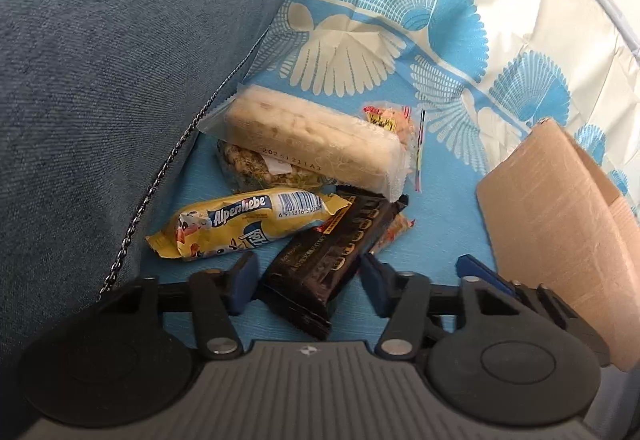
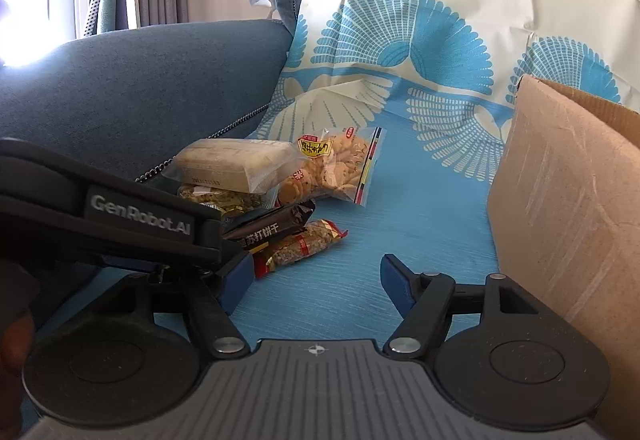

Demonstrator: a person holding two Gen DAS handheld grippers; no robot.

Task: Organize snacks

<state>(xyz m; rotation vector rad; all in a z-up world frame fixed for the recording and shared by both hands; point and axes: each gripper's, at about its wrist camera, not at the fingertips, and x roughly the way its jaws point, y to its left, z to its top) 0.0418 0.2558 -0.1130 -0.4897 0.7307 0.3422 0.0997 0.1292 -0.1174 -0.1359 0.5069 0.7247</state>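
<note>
My left gripper [image 1: 308,280] is down low over a pile of snacks, and its jaws are wide open with the near end of a black cracker pack [image 1: 320,264] lying between them. The blue pads sit on each side of the pack, but I cannot tell if they touch it. The snacks lie on a blue cloth [image 1: 436,240] with white and blue fan shapes, right beside a big blue cushion [image 1: 100,80]. A yellow Alpenliebe candy bag [image 1: 244,224] lies just left of the black pack, touching it. Behind them a long pale bar in a clear wrapper [image 1: 312,140] rests on top of a see-through pack of little seeds [image 1: 256,168]. A clear bag of round cookies [image 2: 340,168] with a yellow label lies behind the pale bar. A small red and yellow nut bar [image 2: 300,244] pokes out from under the black pack. My right gripper [image 2: 316,280] is close to the cloth, just to the right of the pile. Its jaws are wide open too, and they hold nothing. A brown cardboard box [image 2: 560,200] stands on the cloth at the right, near my right gripper and a bit away from the snacks.
</note>
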